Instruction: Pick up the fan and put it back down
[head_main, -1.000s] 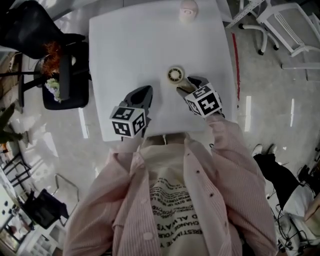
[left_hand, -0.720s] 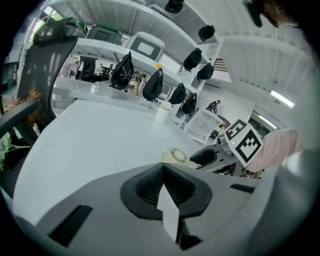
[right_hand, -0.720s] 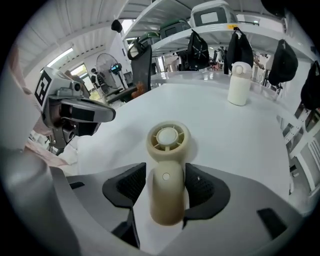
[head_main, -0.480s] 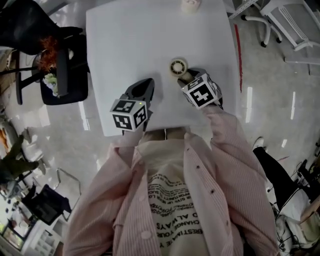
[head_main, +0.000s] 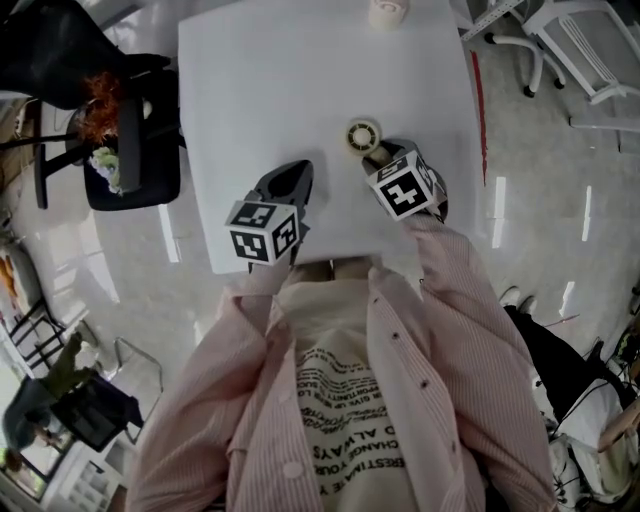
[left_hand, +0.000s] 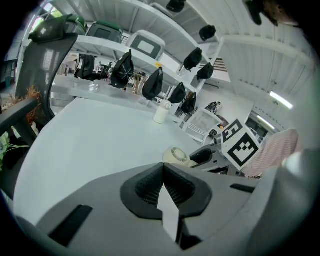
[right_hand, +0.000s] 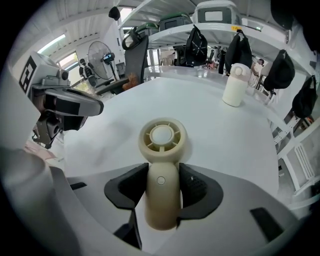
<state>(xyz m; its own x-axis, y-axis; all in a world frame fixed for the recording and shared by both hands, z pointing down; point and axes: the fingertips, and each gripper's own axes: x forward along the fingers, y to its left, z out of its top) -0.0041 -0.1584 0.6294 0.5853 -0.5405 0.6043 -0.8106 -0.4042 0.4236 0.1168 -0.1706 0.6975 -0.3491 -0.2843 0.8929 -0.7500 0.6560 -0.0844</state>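
A small cream hand fan (head_main: 363, 135) lies flat on the white table (head_main: 300, 70), round head away from me, handle toward me. My right gripper (head_main: 385, 157) points steeply down over the handle. In the right gripper view the fan (right_hand: 162, 145) has its handle between the dark pads (right_hand: 200, 187). The right gripper's (right_hand: 163, 172) jaws are closing, and both pads touch the handle's sides. The left gripper (head_main: 295, 178) hovers over bare table to the fan's left. Seen from its own camera, my left gripper (left_hand: 163, 167) is shut on nothing, with the fan (left_hand: 176, 155) to its right.
A cream bottle (head_main: 388, 10) stands at the table's far edge, also in the right gripper view as the bottle (right_hand: 235, 85). A black chair (head_main: 130, 150) stands off the table's left side. Shelves with hanging bags run behind the table.
The right gripper has tipped a little steeper over the fan's handle and sits closer around it. The left gripper and the fan stay where they were.
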